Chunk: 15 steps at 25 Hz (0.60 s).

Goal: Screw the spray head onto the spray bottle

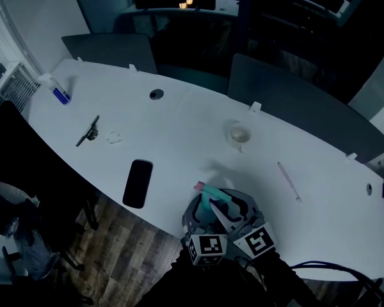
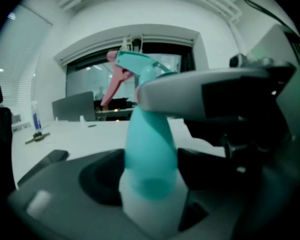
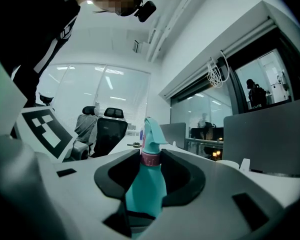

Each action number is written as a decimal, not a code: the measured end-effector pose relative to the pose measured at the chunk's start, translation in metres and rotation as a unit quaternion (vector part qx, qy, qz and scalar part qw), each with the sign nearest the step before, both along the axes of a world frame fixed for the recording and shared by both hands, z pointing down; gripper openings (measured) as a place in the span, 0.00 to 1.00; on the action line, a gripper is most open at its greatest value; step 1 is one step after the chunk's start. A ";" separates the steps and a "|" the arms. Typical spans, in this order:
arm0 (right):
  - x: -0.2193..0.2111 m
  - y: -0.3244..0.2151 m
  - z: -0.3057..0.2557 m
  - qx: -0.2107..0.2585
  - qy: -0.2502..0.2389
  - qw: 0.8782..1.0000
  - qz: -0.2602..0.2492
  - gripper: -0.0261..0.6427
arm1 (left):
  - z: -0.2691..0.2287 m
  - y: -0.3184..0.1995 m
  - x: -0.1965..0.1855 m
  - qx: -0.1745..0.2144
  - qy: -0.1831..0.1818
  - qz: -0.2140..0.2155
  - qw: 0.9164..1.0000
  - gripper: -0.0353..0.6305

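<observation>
The spray bottle (image 1: 209, 204) is teal above and white below, and it stands upright at the white table's (image 1: 179, 139) near edge. Its teal spray head (image 1: 203, 188) with a pink trigger sits on top. In the left gripper view the bottle's body (image 2: 150, 159) fills the space between the pads of my left gripper (image 2: 150, 178), which is shut on it. My right gripper (image 3: 150, 159) is shut on the pink collar (image 3: 150, 157) under the spray head (image 3: 151, 134). One of its fingers (image 2: 205, 91) crosses the bottle's neck in the left gripper view. Both grippers (image 1: 214, 219) crowd the bottle in the head view.
A black phone (image 1: 138, 183) lies left of the bottle. Farther out sit a small cup (image 1: 239, 134), a thin stick (image 1: 288, 180), a dark tool (image 1: 88, 131) and a small blue-and-white bottle (image 1: 58, 91). Dark chairs (image 1: 112, 48) line the far edge.
</observation>
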State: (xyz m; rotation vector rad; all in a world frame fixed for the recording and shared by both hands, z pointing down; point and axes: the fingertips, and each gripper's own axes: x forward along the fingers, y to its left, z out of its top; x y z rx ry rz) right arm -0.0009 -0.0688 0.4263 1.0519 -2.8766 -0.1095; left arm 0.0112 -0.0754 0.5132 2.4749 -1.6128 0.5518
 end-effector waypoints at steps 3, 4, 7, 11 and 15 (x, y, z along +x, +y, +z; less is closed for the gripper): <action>-0.001 0.001 0.001 -0.001 0.005 1.000 -0.010 0.25 | -0.002 0.002 -0.003 0.022 0.006 0.063 0.998 0.56; -0.001 0.001 0.001 -0.002 0.005 1.000 -0.014 0.25 | -0.003 0.002 -0.006 0.022 0.010 0.096 0.995 0.58; -0.001 0.000 0.000 -0.003 0.002 1.000 -0.025 0.25 | -0.003 0.002 -0.002 -0.016 0.026 0.207 0.978 0.62; 0.000 0.000 0.000 -0.004 0.001 1.000 -0.030 0.25 | 0.001 0.004 0.007 -0.030 0.016 0.284 0.958 0.56; -0.003 0.000 -0.002 0.001 0.002 1.000 -0.020 0.25 | -0.002 0.001 0.002 0.002 0.029 0.187 0.982 0.55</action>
